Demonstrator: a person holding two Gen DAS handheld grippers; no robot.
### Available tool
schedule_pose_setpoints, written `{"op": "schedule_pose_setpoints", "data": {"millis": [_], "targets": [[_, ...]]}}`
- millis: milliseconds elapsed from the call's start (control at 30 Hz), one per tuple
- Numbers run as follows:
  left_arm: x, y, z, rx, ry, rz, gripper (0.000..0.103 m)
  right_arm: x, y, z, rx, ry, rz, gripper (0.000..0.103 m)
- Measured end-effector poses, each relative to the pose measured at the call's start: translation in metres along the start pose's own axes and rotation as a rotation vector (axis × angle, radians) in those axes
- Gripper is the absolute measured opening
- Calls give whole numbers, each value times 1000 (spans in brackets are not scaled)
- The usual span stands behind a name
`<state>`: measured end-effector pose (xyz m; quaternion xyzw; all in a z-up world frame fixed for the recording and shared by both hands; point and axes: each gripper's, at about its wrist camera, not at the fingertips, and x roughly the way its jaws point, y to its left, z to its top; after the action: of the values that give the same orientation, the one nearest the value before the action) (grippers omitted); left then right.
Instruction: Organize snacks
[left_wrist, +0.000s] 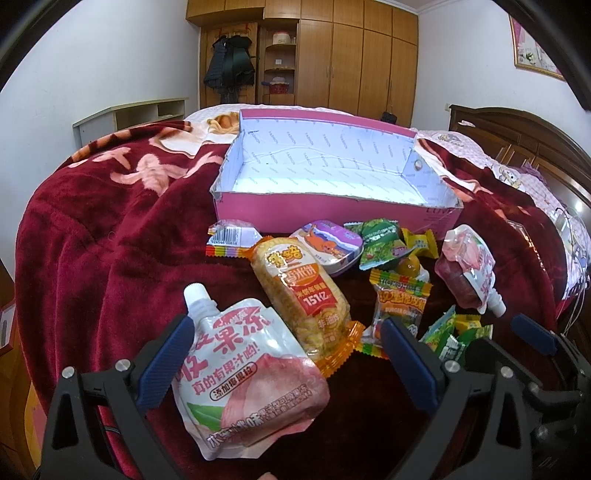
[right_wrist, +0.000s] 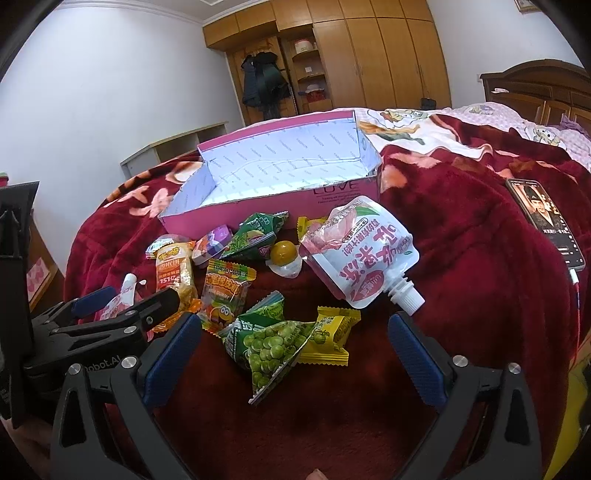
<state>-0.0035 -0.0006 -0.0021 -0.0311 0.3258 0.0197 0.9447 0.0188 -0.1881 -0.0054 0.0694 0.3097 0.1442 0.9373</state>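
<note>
Jaws of left gripper (left_wrist: 286, 365) spread wide around peach jelly pouch (left_wrist: 251, 384), right gripper (right_wrist: 295, 354) spread, gripping nothing

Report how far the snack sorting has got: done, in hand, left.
Done: nothing; the pink box holds no snacks. In hand: nothing gripped. The left claw is open around the near jelly pouch; the right claw is open over the green pea packet. Left: every snack, including the rice cracker pack and second pouch, lies on the red blanket.

Left hand-held gripper (left_wrist: 284, 360) w/ fingers spread wide, low & level; right hand-held gripper (right_wrist: 295, 354) same, jaws wide apart.
</note>
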Motion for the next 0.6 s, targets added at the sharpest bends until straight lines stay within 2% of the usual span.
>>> {"op": "schedule_pose_setpoints", "data": {"millis": [600], "targets": [[0,0,0,2,2,1,103,0,0,-2,5,-1,4,103]]}}
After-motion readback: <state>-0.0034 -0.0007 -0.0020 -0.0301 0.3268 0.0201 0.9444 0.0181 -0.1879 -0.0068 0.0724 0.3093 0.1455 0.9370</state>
